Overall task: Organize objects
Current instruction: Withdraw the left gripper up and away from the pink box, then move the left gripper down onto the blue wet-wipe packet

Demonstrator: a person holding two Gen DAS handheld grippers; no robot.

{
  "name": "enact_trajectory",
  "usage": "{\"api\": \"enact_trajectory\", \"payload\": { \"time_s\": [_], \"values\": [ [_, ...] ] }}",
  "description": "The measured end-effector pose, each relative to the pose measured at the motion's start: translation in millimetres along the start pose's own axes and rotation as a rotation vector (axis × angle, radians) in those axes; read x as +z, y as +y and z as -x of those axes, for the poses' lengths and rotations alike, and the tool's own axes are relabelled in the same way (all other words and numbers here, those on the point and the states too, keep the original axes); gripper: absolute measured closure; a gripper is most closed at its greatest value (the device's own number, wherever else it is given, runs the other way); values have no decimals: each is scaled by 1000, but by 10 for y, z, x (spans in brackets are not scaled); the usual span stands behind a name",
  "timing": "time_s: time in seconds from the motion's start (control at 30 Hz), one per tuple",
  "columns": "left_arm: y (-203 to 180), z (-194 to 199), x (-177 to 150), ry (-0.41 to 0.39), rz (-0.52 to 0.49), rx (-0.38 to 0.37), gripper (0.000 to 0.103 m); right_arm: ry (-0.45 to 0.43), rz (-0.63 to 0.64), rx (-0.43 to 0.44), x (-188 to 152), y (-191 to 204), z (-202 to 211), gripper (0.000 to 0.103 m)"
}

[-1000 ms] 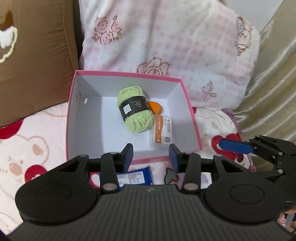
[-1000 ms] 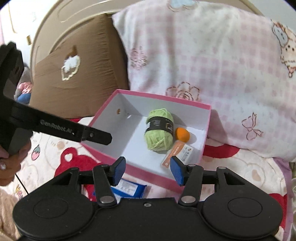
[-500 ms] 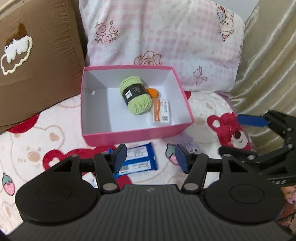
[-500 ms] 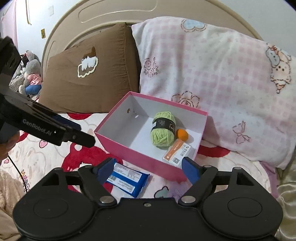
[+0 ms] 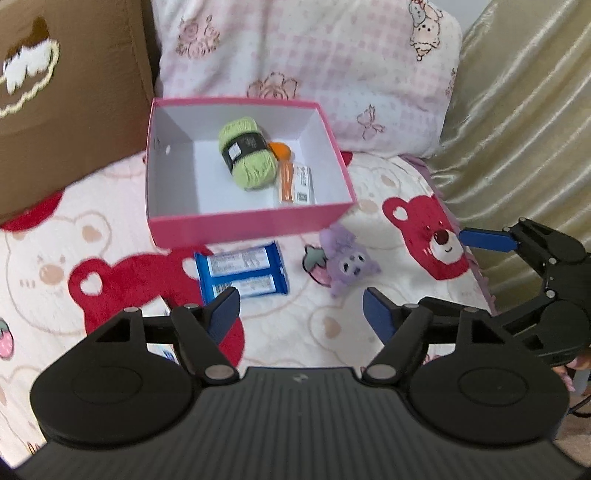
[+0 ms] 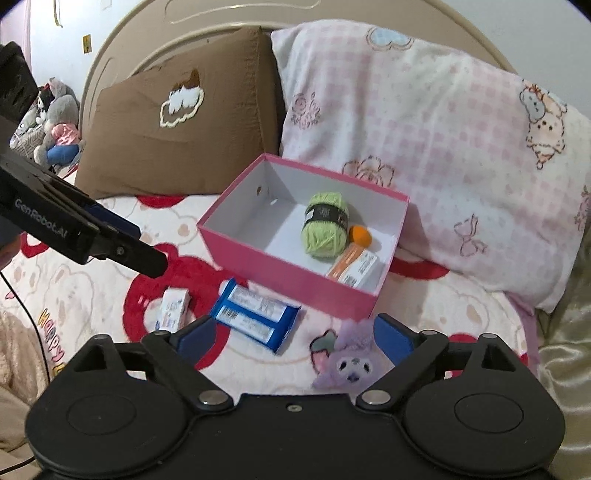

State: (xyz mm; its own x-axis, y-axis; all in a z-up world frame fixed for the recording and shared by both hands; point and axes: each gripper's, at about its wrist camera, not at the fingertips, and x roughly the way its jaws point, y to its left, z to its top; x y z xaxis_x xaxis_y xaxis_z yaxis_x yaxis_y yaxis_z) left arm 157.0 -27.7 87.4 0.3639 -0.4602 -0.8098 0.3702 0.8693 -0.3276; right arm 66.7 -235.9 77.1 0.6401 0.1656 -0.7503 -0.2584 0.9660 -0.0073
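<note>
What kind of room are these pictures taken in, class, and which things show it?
Most likely a bedroom, on a bed: a curved headboard, a pink checked pillow leaning against it, and a bear-print bedspread under the pink box.

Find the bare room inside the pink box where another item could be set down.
The pink box: its left half is bare, from the left wall to the green yarn. The right side is crowded with the yarn, an orange ball and an orange-white packet.
</note>
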Motion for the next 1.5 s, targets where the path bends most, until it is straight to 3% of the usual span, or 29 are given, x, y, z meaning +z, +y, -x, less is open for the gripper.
{"api": "enact_trajectory", "payload": {
  "time_s": [0.47, 0.83, 1.03, 1.2, 1.37, 1.5],
  "values": [
    [167, -25, -326, 38, 46, -10, 24, 28, -25, 25, -205, 166, 138, 9],
    [457, -183, -576, 14, 96, -30, 24, 57, -67, 77, -355, 365, -73, 9],
    [625, -446, -628, -26, 106, -18, 24, -27, -60, 59, -483, 479, -261, 9],
    [810, -707, -670, -30, 119, 43, 24, -96, -170, 82, -634, 454, -506, 9],
    [1056, -835, -773, -107, 185, 46, 25, -109, -212, 87, -762, 481, -840, 9],
    [1099, -907, -786, -172, 162, 74, 26, -114, -209, 87, -868, 467, -1139, 9]
  ]
}}
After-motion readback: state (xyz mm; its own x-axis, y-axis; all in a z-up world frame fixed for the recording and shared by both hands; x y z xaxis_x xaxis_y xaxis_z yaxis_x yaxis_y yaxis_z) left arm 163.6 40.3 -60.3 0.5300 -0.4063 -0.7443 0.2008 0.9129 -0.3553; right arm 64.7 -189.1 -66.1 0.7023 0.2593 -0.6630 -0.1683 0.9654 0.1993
